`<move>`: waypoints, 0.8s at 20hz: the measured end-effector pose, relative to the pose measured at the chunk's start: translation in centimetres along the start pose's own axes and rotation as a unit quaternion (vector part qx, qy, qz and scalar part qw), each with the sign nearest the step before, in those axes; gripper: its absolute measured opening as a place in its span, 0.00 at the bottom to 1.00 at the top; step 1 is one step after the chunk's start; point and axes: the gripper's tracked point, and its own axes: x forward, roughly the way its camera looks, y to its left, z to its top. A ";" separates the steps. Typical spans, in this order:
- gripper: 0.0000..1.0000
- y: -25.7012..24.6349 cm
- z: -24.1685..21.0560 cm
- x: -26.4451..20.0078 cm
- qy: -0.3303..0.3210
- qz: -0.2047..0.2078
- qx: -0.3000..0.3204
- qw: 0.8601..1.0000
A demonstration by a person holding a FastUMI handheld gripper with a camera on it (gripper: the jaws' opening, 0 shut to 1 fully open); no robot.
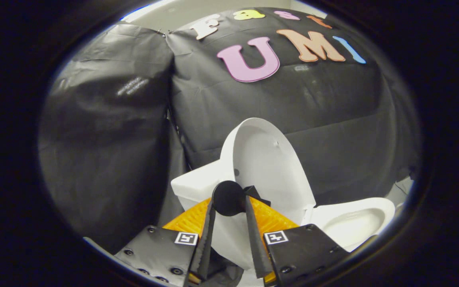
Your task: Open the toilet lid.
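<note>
The white toilet lid [271,167] stands raised, its inner face turned toward the open bowl [353,223] at the right. A round black knob [228,198] sits on the lid's rim. My gripper [229,205] is shut on this knob, one finger pressing each side of it. A small black tab [258,194] sticks out just right of the knob. The white tank [193,183] lies behind the lid, to the left of my fingers.
Black cloth walls [106,151] close in at the left and behind the toilet. A strip of pale floor [401,191] shows beyond the bowl at the right.
</note>
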 end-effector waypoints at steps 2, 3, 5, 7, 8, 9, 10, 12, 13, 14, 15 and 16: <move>0.43 0.6 1.6 -0.5 -0.031 0.020 0.029 0.999; 0.42 0.8 2.8 -1.2 -0.053 0.026 0.040 0.997; 0.42 0.3 5.0 -2.1 -0.081 0.012 0.035 0.996; 0.42 0.2 6.5 -3.1 -0.095 0.010 0.015 0.995; 0.42 -0.1 7.3 -3.8 -0.098 0.009 -0.001 0.995; 0.42 -0.9 8.0 -4.5 -0.097 0.004 -0.019 0.995; 0.42 -1.9 8.5 -5.1 -0.090 0.000 -0.036 0.995; 0.42 -4.0 9.0 -6.4 -0.069 0.005 -0.062 0.996; 0.42 -4.8 9.3 -6.9 -0.060 0.015 -0.074 0.995; 0.42 -5.7 9.7 -7.5 -0.056 0.023 -0.086 0.994; 0.42 -7.1 10.4 -8.0 -0.056 0.023 -0.095 0.994; 0.42 -8.7 11.0 -8.7 -0.056 0.024 -0.103 0.993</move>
